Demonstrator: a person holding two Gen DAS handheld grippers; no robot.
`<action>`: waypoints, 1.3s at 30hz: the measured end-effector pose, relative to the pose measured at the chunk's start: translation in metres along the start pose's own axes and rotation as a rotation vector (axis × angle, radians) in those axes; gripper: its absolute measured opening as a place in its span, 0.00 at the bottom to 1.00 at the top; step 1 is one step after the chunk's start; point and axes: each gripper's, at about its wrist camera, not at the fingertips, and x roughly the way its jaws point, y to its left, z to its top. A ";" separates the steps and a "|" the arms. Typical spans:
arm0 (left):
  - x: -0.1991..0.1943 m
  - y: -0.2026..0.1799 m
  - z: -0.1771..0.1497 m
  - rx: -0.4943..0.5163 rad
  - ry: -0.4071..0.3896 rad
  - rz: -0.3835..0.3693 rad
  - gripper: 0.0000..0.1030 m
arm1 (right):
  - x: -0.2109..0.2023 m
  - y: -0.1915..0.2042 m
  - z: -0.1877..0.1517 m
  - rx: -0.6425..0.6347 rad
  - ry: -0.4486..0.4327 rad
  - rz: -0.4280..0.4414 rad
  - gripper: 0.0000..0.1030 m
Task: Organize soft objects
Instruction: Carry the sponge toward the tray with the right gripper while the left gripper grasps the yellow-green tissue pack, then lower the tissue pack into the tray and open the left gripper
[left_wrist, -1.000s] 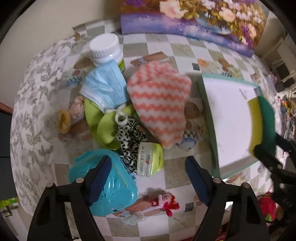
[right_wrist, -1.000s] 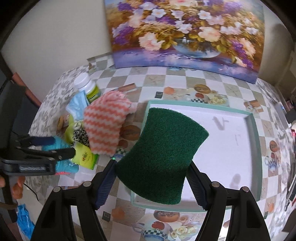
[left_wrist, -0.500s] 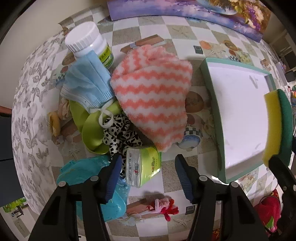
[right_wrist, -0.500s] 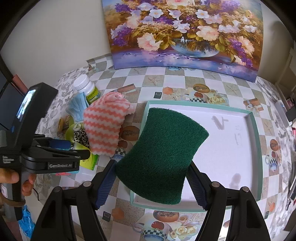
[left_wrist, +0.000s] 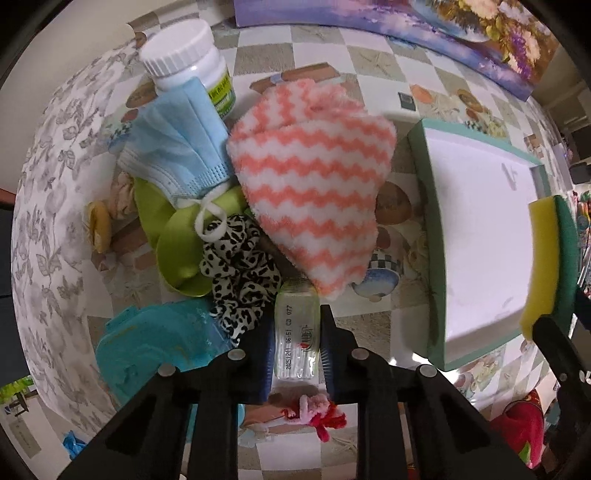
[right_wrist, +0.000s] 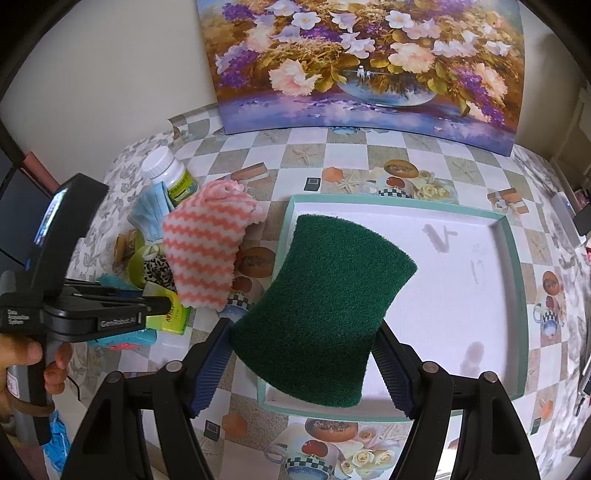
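Observation:
My left gripper is shut on a small green-lidded jar at the near edge of a pile. The pile holds a pink-and-white zigzag cloth, a blue face mask and a black-and-white spotted fabric. My right gripper is shut on a green-and-yellow sponge, held over the near left corner of a teal-rimmed white tray. The sponge and tray also show in the left wrist view.
A white pill bottle, green bowls and a teal plastic box sit in the pile. A small red and pink toy lies near the table's front edge. A flower painting leans on the wall behind.
My left gripper moved forward to the pile and closed on the green-lidded jar. The right gripper kept holding the sponge over the tray, nearly still.

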 end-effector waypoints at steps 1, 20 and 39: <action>-0.005 0.000 -0.001 0.004 -0.010 0.002 0.22 | -0.002 -0.001 0.000 0.001 -0.005 0.003 0.75; -0.078 -0.117 0.007 0.082 -0.201 -0.175 0.22 | -0.028 -0.109 0.009 0.245 -0.057 -0.169 0.75; -0.001 -0.208 0.044 -0.083 -0.202 -0.293 0.22 | 0.010 -0.209 0.005 0.424 0.017 -0.254 0.75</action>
